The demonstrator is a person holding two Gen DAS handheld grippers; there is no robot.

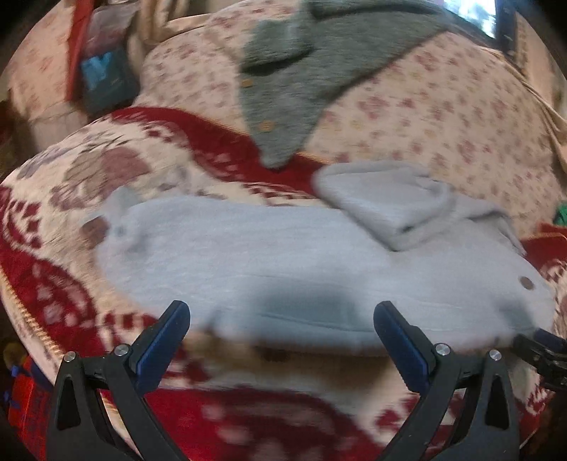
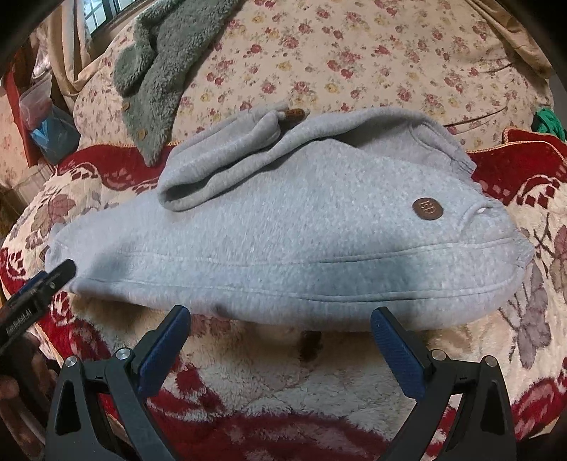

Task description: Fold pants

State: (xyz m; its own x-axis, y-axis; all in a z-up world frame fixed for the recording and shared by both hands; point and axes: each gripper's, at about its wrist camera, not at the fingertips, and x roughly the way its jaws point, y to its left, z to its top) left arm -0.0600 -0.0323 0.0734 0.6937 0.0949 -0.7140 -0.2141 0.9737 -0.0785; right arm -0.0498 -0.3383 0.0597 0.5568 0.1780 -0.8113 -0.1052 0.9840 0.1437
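Both wrist views look forward and slightly down along their open fingers, close over a bed. They share the grey pants (image 1: 269,262) (image 2: 283,241), the green fleece (image 1: 301,81) (image 2: 170,67) behind, and the red blanket (image 1: 53,283) (image 2: 514,170); the left view is blurred.

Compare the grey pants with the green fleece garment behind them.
The grey pants are light grey with a smooth knit; the green fleece garment is dull green and shaggy. The pants lie on the red patterned blanket, the fleece mostly on the floral quilt. The pants carry a round brown patch, the fleece buttons. Neither is gripped.

Floral bedspread (image 2: 354,53), daylit window (image 2: 102,10) behind.
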